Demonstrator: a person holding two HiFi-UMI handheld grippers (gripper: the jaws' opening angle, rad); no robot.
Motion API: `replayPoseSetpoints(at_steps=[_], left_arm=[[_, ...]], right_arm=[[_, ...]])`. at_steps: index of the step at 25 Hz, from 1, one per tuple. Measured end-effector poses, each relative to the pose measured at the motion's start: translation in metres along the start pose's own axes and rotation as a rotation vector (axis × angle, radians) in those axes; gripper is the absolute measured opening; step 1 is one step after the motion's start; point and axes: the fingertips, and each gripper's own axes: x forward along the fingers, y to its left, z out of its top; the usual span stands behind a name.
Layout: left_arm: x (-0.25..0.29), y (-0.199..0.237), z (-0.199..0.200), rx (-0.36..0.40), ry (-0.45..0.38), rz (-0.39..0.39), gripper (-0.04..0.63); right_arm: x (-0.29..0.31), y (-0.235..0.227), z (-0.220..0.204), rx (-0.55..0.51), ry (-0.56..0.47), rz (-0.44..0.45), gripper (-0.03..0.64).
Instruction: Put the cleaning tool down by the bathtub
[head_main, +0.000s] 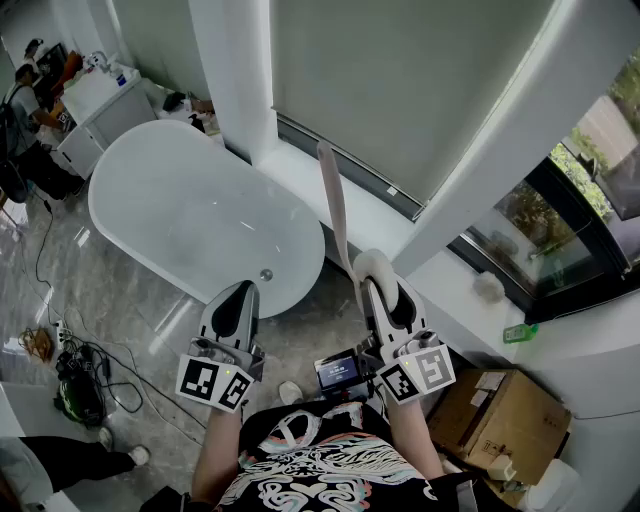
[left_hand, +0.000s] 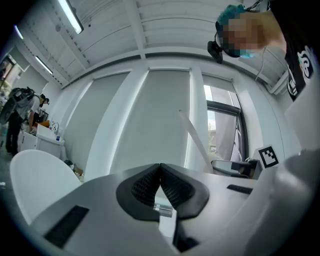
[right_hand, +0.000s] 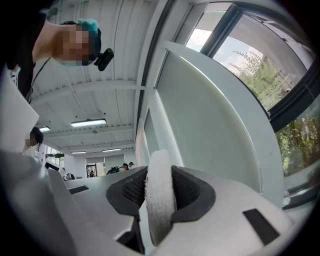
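A white oval bathtub (head_main: 200, 215) stands on the marble floor, ahead and to the left. My right gripper (head_main: 378, 272) is shut on the cleaning tool's white fuzzy head (head_main: 374, 264). The tool's long pale handle (head_main: 334, 205) rises toward the window sill. In the right gripper view the fuzzy head (right_hand: 160, 200) fills the gap between the jaws of the right gripper (right_hand: 159, 172). My left gripper (head_main: 240, 292) is shut and empty, near the tub's front end. In the left gripper view the left gripper (left_hand: 160, 166) shows its pads touching, with the handle (left_hand: 196, 142) to the right and the tub (left_hand: 35, 182) to the left.
A white window sill (head_main: 310, 175) runs behind the tub under a drawn blind. A cardboard box (head_main: 500, 410) sits at lower right, with a green bottle (head_main: 520, 333) on the ledge above it. Cables (head_main: 90, 370) lie on the floor at left. A person (head_main: 25, 95) stands by a cabinet (head_main: 100, 105) at far left.
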Motion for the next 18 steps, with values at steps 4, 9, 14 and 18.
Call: replayPoseSetpoints(at_steps=[4, 9, 14, 18], left_arm=[[-0.011, -0.052, 0.009, 0.007, -0.017, -0.004, 0.017], [-0.018, -0.102, 0.003, 0.003, -0.004, 0.003, 0.017], [-0.015, -0.132, -0.011, -0.009, 0.003, 0.018, 0.017], [-0.014, -0.153, -0.014, 0.006, 0.006, 0.032, 0.017]], right_arm=[[-0.049, 0.006, 0.021, -0.063, 0.032, -0.004, 0.140], [-0.094, 0.004, 0.042, -0.177, 0.051, 0.009, 0.140], [-0.123, -0.019, 0.049, -0.141, 0.039, -0.005, 0.140], [-0.142, -0.038, 0.049, -0.124, 0.049, -0.016, 0.141]])
